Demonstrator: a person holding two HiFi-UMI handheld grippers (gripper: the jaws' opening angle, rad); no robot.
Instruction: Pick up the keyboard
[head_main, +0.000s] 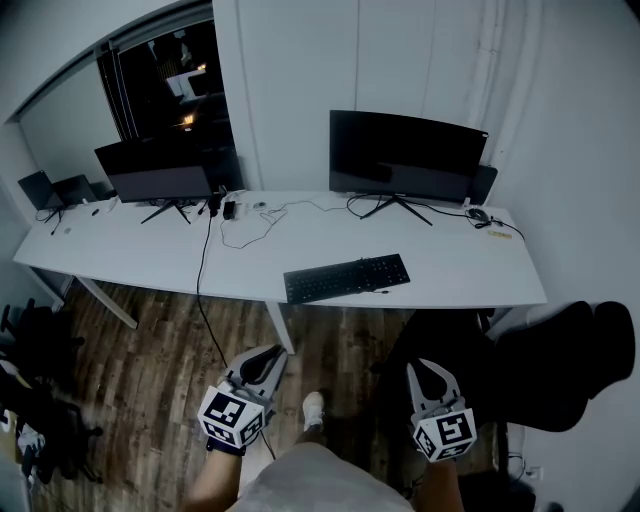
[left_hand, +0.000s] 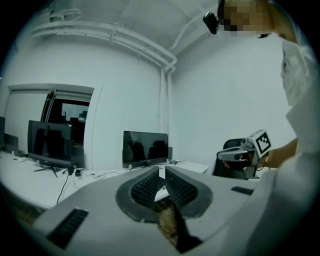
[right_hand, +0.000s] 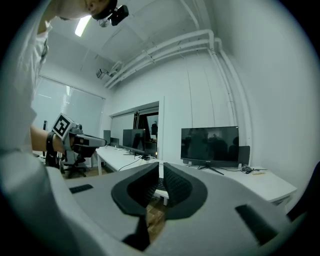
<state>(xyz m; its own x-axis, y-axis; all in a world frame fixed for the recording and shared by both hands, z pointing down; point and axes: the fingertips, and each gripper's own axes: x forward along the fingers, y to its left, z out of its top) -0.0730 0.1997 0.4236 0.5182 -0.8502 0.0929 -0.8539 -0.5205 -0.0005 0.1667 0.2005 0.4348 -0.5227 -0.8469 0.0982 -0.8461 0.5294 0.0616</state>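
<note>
Keyboard (head_main: 346, 278): black, lies flat near the front edge of the white desk (head_main: 470, 285), before the right-hand monitor (head_main: 405, 155); well apart from both grippers.
Left gripper (head_main: 262, 368): low over the floor, jaws closed together, nothing in them.
Right gripper (head_main: 432, 375): same height, jaws all but touching, empty.
Handling: likely light, stiff plastic; smooth, thin edges, and the keys give under pressure.
Hold: probably one gripper at each short end, pinching the frame, not the keys.
Containers: none seen; the small items by the monitors are too small to identify.
</note>
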